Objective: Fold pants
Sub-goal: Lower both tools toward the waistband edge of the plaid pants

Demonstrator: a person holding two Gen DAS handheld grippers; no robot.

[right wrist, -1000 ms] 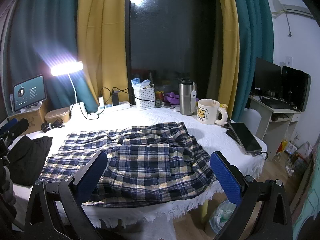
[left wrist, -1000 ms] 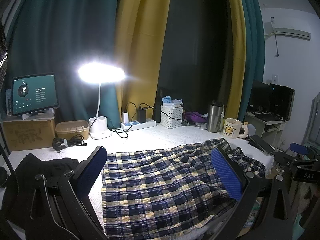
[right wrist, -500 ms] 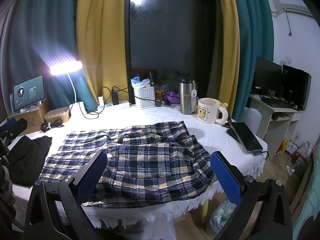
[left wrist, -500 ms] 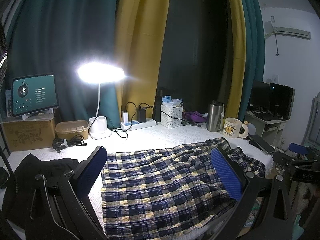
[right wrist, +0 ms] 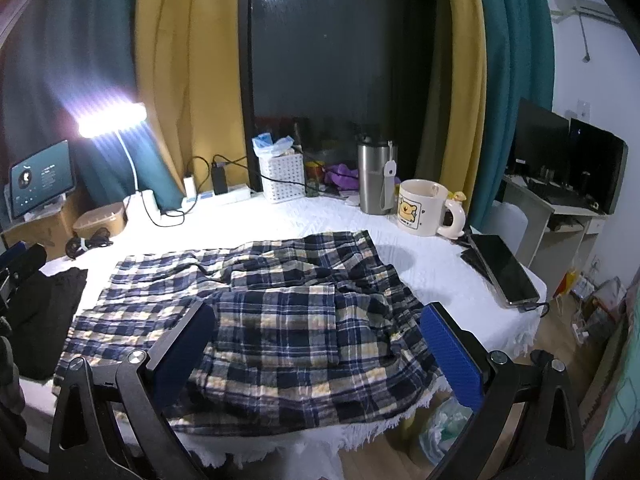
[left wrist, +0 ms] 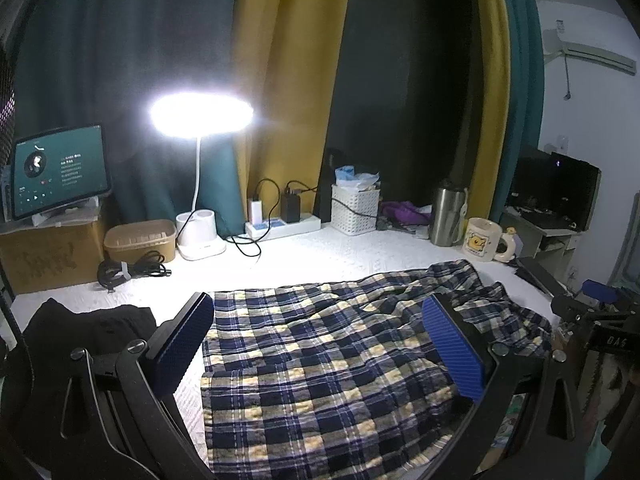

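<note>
The pants [left wrist: 320,360] were spread across the white-covered table [left wrist: 320,252], not yet folded. The legs were laid toward the left side, near a dark garment [left wrist: 92,328]. The waist end was bunched and rumpled toward the right edge, where some cloth was seen in the right wrist view to hang slightly over the fringe. A raised crease was seen along the middle of the fabric.

The left gripper [left wrist: 320,352] was held above the leg end, its fingers wide apart, with nothing between them. The right gripper [right wrist: 316,356] was held above the waist end, its fingers likewise spread and empty. No contact with the cloth could be made out in either view.

The step in hand was judged to be the approach before the first grasp; no fold had been begun. For the next move, both grippers would probably need to be lowered to the near edge of the pants and shut on the fabric, one at the leg side and one at the waist side, so that one leg could be laid over the other. The rumpled waist would likely need to be smoothed first. Care would be called for near the mug [right wrist: 424,208] and the phone [right wrist: 504,272], which lay just beyond the waist end.
</note>
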